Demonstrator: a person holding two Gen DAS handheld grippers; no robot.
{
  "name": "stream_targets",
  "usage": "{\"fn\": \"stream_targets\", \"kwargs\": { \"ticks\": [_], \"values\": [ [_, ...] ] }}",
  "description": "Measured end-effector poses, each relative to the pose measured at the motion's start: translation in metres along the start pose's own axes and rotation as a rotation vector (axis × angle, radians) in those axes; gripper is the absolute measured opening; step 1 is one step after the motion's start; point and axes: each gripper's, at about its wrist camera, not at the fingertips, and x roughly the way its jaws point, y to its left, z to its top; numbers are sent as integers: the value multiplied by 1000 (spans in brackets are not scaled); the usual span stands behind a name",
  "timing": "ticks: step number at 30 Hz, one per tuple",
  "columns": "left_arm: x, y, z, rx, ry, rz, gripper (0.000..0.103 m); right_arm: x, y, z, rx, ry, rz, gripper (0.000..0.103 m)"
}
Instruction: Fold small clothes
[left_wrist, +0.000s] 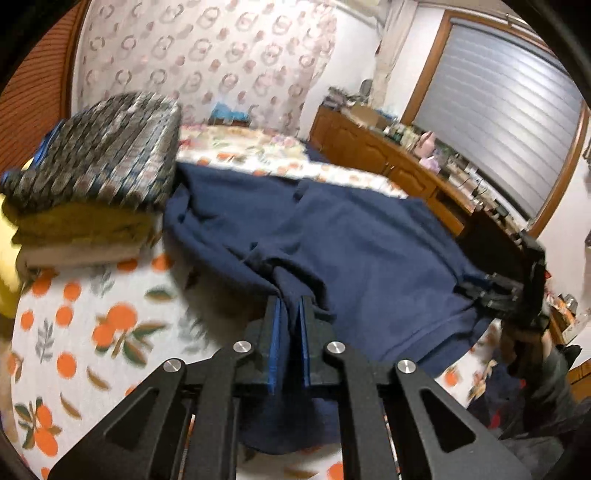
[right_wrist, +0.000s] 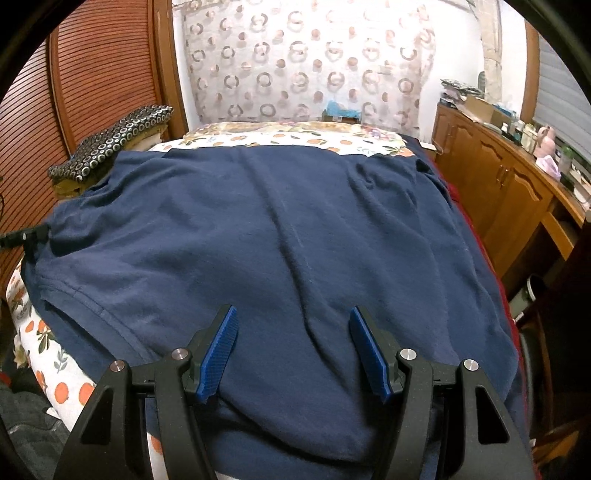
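Note:
A navy blue garment (right_wrist: 280, 229) lies spread over the bed, with a hem seam at its near left. It also shows in the left wrist view (left_wrist: 351, 251), bunched toward my left gripper. My left gripper (left_wrist: 290, 301) is shut on a pinched fold of the navy garment at its near left edge. My right gripper (right_wrist: 291, 317) is open, its blue pads (right_wrist: 218, 354) wide apart just above the garment's near edge, holding nothing. The right gripper shows at the right in the left wrist view (left_wrist: 476, 295), at the garment's edge.
The bed has a white sheet with orange fruit print (left_wrist: 74, 332). A stack of folded clothes (left_wrist: 92, 177) sits at the left, also in the right wrist view (right_wrist: 110, 147). A cluttered wooden cabinet (right_wrist: 509, 177) runs along the right. A wooden louvred panel (right_wrist: 92, 81) stands behind.

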Motion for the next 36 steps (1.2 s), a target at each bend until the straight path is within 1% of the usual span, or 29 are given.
{"fn": "stream_targets", "kwargs": {
  "ticks": [3,7,15,19,21,23,26,29,30,31,32,33,34,35,36],
  "values": [
    [3,-18,17,34,-22,-24,10,-4,-1,-2,9,-13,6,65],
    [12,-47,42,83,-38,-90,10,-12,-5,-7,22,-35,9,65],
    [42,-113,83,195,-30,-182,9,-27,-13,-22,62,-87,8,65],
    [49,-154,101,262,-29,-237,9,-30,-16,-27,79,-106,6,65],
    [52,-172,107,293,-26,-265,9,-31,-18,-31,92,-114,4,65],
    [55,-197,112,334,-19,-295,9,-33,-20,-35,103,-120,-2,65],
    [61,-221,114,371,4,-321,9,-36,-18,-40,119,-126,-7,65],
    [71,-233,111,384,26,-316,9,-39,-15,-44,125,-128,-12,65],
    [73,-235,110,388,30,-314,11,-40,-14,-45,127,-129,-15,65],
    [76,-236,109,396,44,-311,20,-40,-14,-46,131,-130,-16,65],
    [79,-236,107,405,59,-301,26,-41,-16,-44,134,-131,-18,65],
    [79,-235,106,409,61,-290,38,-41,-14,-43,137,-132,-21,65],
    [79,-233,104,412,57,-283,43,-41,-13,-43,141,-133,-24,65],
    [78,-232,103,416,54,-275,44,-41,-12,-43,143,-135,-26,65],
    [77,-228,100,418,58,-264,49,-42,-10,-42,145,-137,-29,65]
  ]
}}
